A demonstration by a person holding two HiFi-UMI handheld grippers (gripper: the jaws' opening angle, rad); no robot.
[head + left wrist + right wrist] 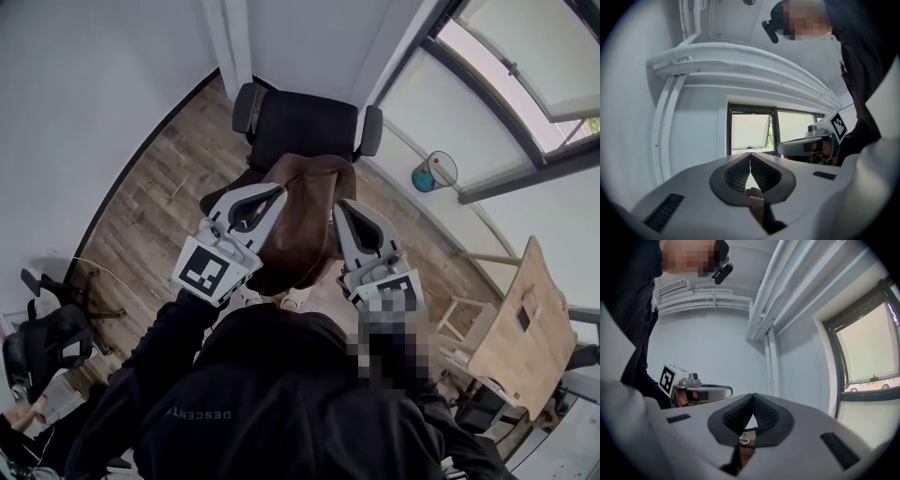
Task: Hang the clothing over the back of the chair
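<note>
A brown piece of clothing (pixel 305 220) hangs between my two grippers in the head view, just in front of a black office chair (pixel 302 127) with armrests. My left gripper (pixel 278 194) is shut on the garment's left upper edge. At the right upper edge my right gripper (pixel 343 208) is shut on it too. In the left gripper view the jaws (pixel 750 154) meet, and brown fabric (pixel 758 201) is pinched under the pads. The right gripper view shows its jaws (pixel 753 395) shut, with brown fabric (pixel 744 448) below. The garment's lower part covers the chair seat from my view.
The chair stands near a white wall corner on a wooden floor (pixel 169 187). A wooden table (pixel 520 328) and a stool (pixel 459 319) are at the right, and a teal container (pixel 427 175) sits by the windows. Another dark chair (pixel 47 328) stands at the lower left.
</note>
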